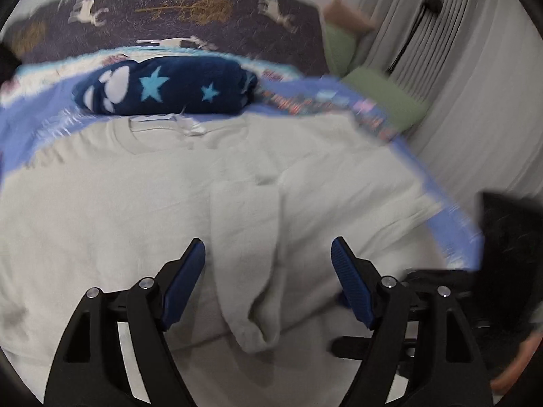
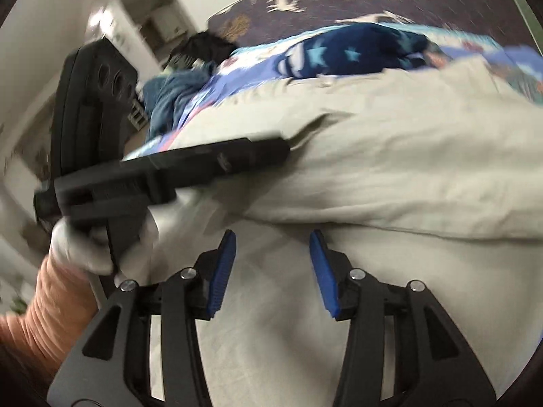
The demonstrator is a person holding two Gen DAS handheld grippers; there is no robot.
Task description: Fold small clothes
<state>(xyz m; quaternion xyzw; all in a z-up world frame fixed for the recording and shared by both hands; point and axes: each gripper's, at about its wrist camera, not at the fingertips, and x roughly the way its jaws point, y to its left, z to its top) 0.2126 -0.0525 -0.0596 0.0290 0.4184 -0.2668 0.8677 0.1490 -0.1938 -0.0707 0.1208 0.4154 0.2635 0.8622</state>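
Your left gripper [image 1: 268,254] hovers over a pale grey sweatshirt [image 1: 135,203] spread flat on a bed, its blue-padded tongs spread wide with nothing between them. A sleeve [image 1: 247,264] of the sweatshirt lies folded inward across the body, running down between the tongs and ending in a ribbed cuff close to the camera. The neckline [image 1: 159,125] points away from you, toward a folded navy blanket [image 1: 169,88] printed with stars and a paw, which sits just beyond the collar. Under the sweatshirt is a blue patterned bedspread [image 1: 30,118], and beyond it a dark purple cover [image 1: 190,17] with white animals. Green cushions [image 1: 383,98] lie at the far right by a grey curtain [image 1: 458,68].

Your right gripper [image 2: 273,264] is also parted and holds nothing, hanging over the sweatshirt's near portion. In its view, the left gripper's black body reaches across from the left, held by a white-gloved hand [image 2: 78,247] with a peach sleeve. The picture is blurred.
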